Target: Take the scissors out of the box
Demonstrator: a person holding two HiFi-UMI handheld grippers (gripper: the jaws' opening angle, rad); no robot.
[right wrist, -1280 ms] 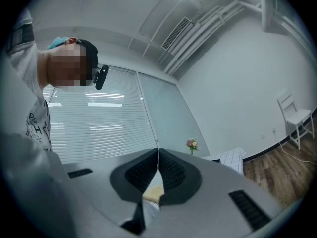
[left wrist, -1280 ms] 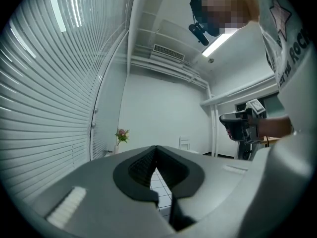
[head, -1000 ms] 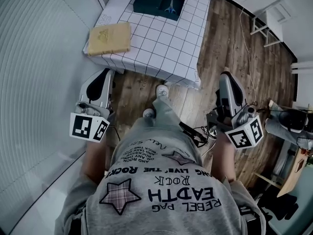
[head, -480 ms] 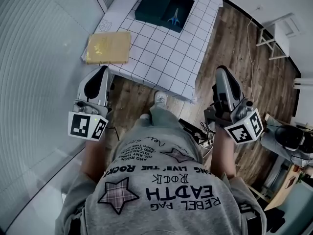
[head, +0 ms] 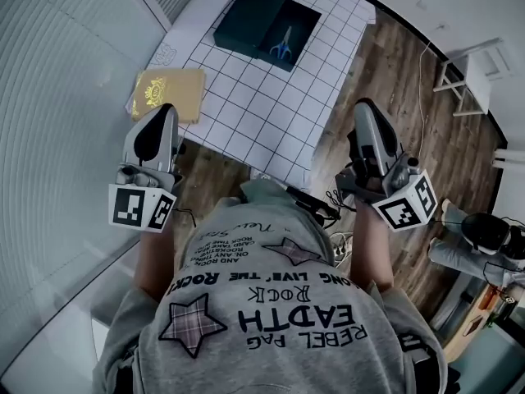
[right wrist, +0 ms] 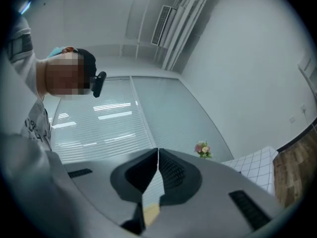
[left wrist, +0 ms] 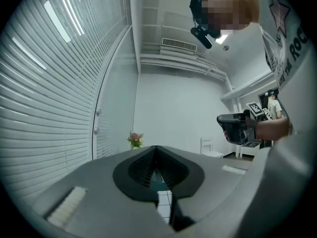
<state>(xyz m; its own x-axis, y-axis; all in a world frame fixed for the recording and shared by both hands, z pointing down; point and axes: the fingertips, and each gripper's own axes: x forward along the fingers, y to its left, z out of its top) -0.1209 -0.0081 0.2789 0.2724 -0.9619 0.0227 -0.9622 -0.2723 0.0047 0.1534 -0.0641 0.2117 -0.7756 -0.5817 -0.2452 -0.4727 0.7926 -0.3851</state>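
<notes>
Left hand-held gripper (head: 164,109): jaws together, nothing between them, at the worktop's near edge.
Right hand-held gripper (head: 362,107): jaws together, empty, over the floor (head: 385,72) just off the worktop's near corner.
Worktop (head: 271,113): checked cloth, with a gold packet (head: 168,95) close to the left hand-held gripper.
Box (head: 299,25): open, at the far end, well apart from both grippers.
Scissors (head: 283,43): lying inside the box, untouched.
Done: nothing yet, by my judgement.
Left: reach the box, open one gripper, grip the scissors, lift them out.
</notes>
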